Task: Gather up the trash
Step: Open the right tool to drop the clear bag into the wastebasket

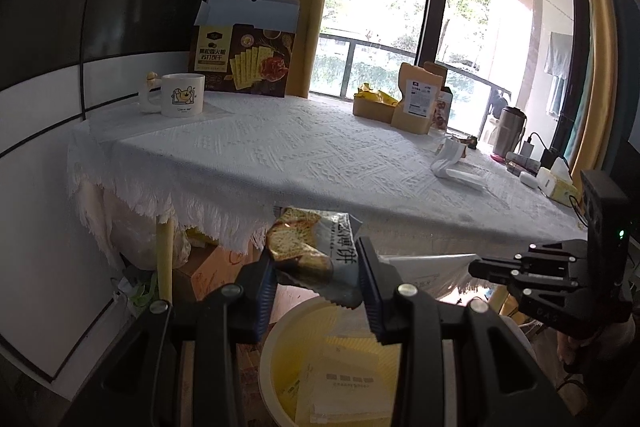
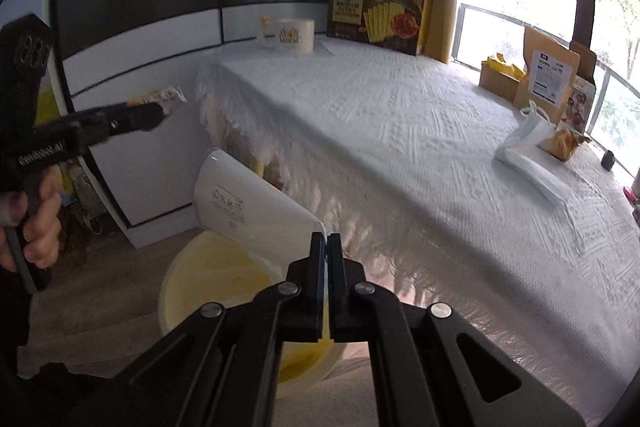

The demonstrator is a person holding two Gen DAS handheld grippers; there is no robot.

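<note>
Yellow plastic lines the round trash bin (image 1: 336, 359), which stands on the floor just off the fringed front edge of the table (image 1: 320, 151). The left gripper (image 1: 318, 287) hangs above the bin's rim, its fingers pinching a printed snack wrapper (image 1: 316, 251) by both sides; the wrapper's lower serrated edge overhangs the bin opening. The right gripper (image 2: 327, 267) is pressed together on the edge of a flat white packet (image 2: 248, 203), which tilts above the same bin (image 2: 224, 267), beside the tablecloth fringe. Both grippers occupy the space between the table's front edge and the bin, near each other but apart.

On the table, the central area of the white cloth is bare. A mug (image 1: 182, 95) and a cracker box (image 1: 246, 59) stand at the far left corner. Brown pouches (image 1: 416, 99) stand along the far edge. A crumpled white wrapper (image 2: 532, 155) lies toward the right end.
</note>
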